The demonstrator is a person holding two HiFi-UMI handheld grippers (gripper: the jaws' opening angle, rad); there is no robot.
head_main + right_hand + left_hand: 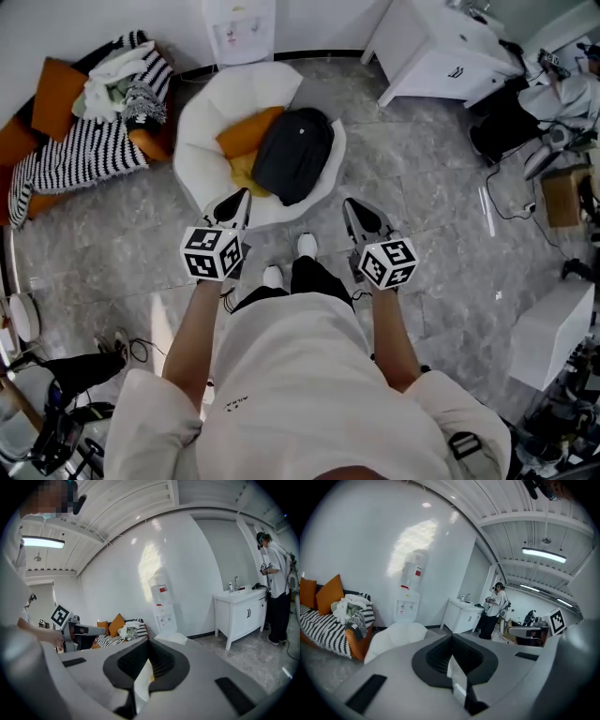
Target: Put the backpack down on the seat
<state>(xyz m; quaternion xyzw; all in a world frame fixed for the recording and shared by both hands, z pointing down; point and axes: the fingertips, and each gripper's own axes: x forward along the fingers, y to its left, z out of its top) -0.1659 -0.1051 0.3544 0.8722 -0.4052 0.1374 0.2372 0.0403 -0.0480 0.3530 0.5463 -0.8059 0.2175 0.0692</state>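
Observation:
A black backpack lies on the white petal-shaped seat, leaning on an orange cushion. Nothing holds it. My left gripper is just short of the seat's front edge, jaws shut and empty. My right gripper is to the right of the seat's front edge, level with the left one, its jaws together and empty. In the left gripper view the shut jaws aim over the seat at the wall. The right gripper view shows the closed jaws and a bit of the seat.
A striped sofa with orange pillows and heaped clothes stands left of the seat. A water dispenser is behind it and a white cabinet at the back right. A white box and cables lie at right. Another person stands by the cabinet.

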